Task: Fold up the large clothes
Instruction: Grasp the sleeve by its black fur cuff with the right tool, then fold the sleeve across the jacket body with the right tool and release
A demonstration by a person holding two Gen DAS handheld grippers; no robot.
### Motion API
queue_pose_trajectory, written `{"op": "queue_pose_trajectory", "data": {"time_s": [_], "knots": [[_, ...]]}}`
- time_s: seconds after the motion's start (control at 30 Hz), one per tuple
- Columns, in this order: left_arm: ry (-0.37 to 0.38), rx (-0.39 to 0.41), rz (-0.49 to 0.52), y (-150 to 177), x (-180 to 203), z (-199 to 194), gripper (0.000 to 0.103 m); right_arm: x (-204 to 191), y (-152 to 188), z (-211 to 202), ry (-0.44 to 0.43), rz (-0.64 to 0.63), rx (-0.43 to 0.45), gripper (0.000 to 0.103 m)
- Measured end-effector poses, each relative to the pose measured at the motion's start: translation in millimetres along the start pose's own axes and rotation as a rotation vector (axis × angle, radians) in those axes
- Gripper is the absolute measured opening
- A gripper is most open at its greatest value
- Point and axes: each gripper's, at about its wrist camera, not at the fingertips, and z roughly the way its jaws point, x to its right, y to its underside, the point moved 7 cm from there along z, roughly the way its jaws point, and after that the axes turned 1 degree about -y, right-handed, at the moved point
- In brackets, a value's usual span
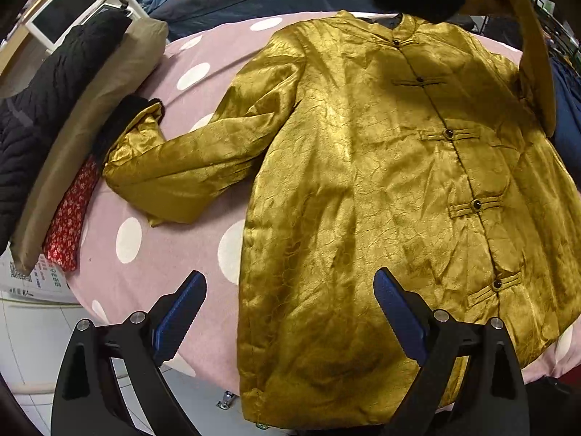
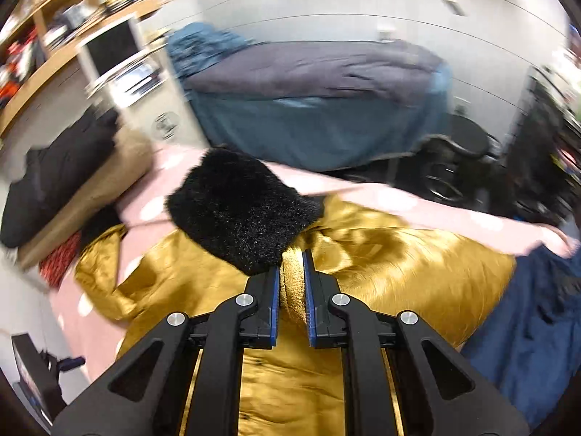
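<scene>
A gold satin jacket (image 1: 363, 189) with knot buttons lies face up on a pink table cover with white dots (image 1: 152, 254). Its left sleeve (image 1: 189, 170) rests bent on the cover, black fur cuff beside the clothes stack. Above the jacket's lower hem my left gripper (image 1: 290, 312) hangs open, holding nothing. The jacket's right sleeve (image 1: 533, 54) is lifted off the table at the top right. In the right wrist view my right gripper (image 2: 291, 276) is shut on that gold sleeve (image 2: 292, 290), just behind its black fur cuff (image 2: 243, 214), above the jacket body (image 2: 399, 265).
A stack of folded clothes, black quilted (image 1: 40, 120), tan (image 1: 90, 123) and red patterned (image 1: 70, 218), sits at the table's left edge. A bed with grey and teal covers (image 2: 312, 91) stands behind the table. Dark blue cloth (image 2: 537, 319) lies at the right. Shelves and a monitor (image 1: 63, 9) are far left.
</scene>
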Motion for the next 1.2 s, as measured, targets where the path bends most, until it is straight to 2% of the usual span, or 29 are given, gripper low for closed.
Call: {"op": "queue_pose_trajectory", "data": {"time_s": [0.07,0.17,0.23,0.3,0.33,0.4,0.47,0.63,0.77,0.87,0.97,1.03,1.13,1.17,1.2], "knots": [[-0.008,-0.006,0.0,2.8,-1.9,1.5,0.091,-19.0,12.4,18.5,-0.028,-0.026,-0.041,0.012],[-0.017,-0.007,0.003,5.6,-4.5,2.1,0.091,-38.8,44.7,52.2,-0.063,-0.024,-0.159,0.014],[-0.015,-0.01,0.0,7.0,-5.4,2.1,0.091,-45.9,70.8,70.7,-0.057,-0.024,-0.246,0.021],[-0.01,-0.016,-0.004,7.9,-5.9,3.1,0.091,-47.9,95.7,81.1,-0.013,-0.029,-0.311,0.047],[-0.004,-0.022,-0.004,8.0,-5.3,4.3,0.091,-42.7,101.7,79.7,0.0,-0.034,-0.314,0.053],[0.004,-0.027,0.0,7.2,-3.7,6.1,0.091,-41.3,113.4,72.9,0.045,-0.056,-0.295,0.077],[0.017,-0.028,0.004,3.7,-1.6,7.4,0.091,-37.5,119.1,62.2,0.063,-0.067,-0.283,0.082],[0.057,0.008,0.004,-25.6,-2.3,5.0,0.091,-15.0,154.6,45.3,0.049,-0.029,-0.358,0.083],[0.118,0.054,-0.044,-70.4,-9.1,2.0,0.091,12.3,183.7,32.8,0.037,0.134,-0.391,0.083],[0.189,0.035,-0.082,-100.5,-4.7,12.9,0.09,30.6,198.2,20.8,0.032,0.278,-0.384,0.083],[0.226,-0.028,-0.075,-119.5,15.8,35.6,0.082,43.0,211.8,13.1,0.034,0.38,-0.387,0.083],[0.268,-0.072,-0.066,-125.6,36.3,50.4,0.079,46.1,218.5,10.8,0.057,0.382,-0.405,0.083],[0.297,-0.107,-0.026,-127.1,66.4,64.8,0.075,51.6,231.2,6.6,0.146,0.333,-0.443,0.083],[0.288,-0.106,-0.002,-125.8,74.3,69.0,0.071,54.5,236.5,5.5,0.178,0.319,-0.458,0.083],[0.265,-0.109,0.028,-124.3,82.3,75.2,0.059,57.9,242.6,4.5,0.197,0.321,-0.473,0.083]]}}
